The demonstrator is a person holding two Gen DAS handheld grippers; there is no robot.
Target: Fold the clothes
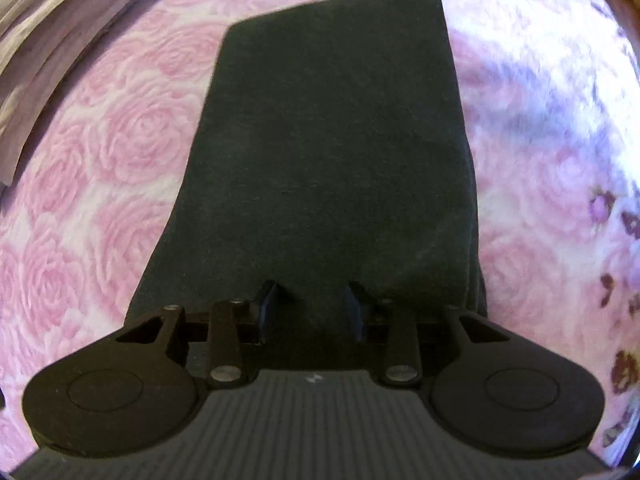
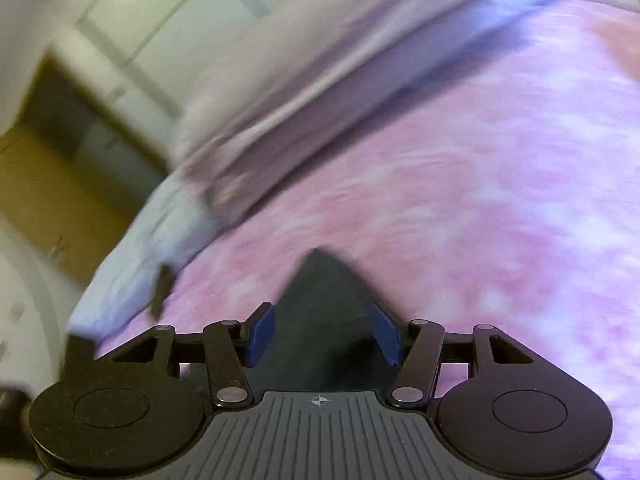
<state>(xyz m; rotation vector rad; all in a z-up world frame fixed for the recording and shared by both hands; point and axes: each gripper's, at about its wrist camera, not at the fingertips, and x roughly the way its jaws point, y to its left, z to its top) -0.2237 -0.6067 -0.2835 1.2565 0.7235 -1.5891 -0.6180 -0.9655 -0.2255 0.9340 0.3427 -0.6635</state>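
Note:
A dark green folded garment [image 1: 332, 152] lies as a long strip on the pink rose-patterned bedspread [image 1: 112, 152]. My left gripper [image 1: 316, 304] is open, its blue-padded fingers [image 1: 267, 308] resting over the near end of the garment with cloth between them. In the right wrist view, which is motion-blurred, my right gripper [image 2: 322, 334] is open over a pointed dark corner of the garment [image 2: 320, 280], which reaches forward between the blue pads [image 2: 262, 334].
A striped pale fabric [image 1: 44, 28] lies at the upper left of the left wrist view. The right wrist view shows a mauve pillow or folded blanket [image 2: 304, 92], the bed's edge [image 2: 132, 256], and a brown cabinet [image 2: 60, 184] beyond.

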